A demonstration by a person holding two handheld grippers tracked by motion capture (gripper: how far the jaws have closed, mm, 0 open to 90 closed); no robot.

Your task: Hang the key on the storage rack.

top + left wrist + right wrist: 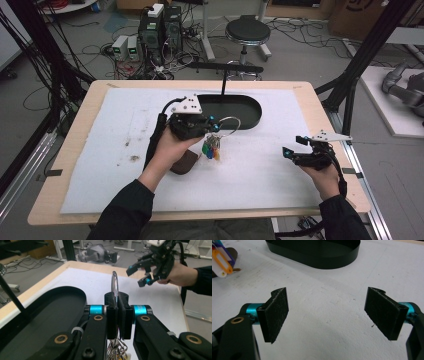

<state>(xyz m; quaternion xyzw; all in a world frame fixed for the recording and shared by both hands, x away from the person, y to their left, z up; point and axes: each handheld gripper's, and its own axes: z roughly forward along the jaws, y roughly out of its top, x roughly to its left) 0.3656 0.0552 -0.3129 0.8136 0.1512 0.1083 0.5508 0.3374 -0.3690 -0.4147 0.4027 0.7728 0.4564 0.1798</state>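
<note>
Left gripper (117, 312) clamped on key ring (114, 282); thin wire may slip, dropping tagged keys (212, 150). Right gripper (329, 312) apart, idle.

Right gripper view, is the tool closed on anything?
No, the right tool stands open, with bare white table cover between its pads.

Silver key ring (229, 125) with green, blue, orange tags (211, 151); black oval tray (252, 119); white mat (260, 165).

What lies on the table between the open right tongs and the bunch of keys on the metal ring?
Nothing: in the high view, only bare white mat separates the right tongs from the metal key ring with coloured tags.
</note>
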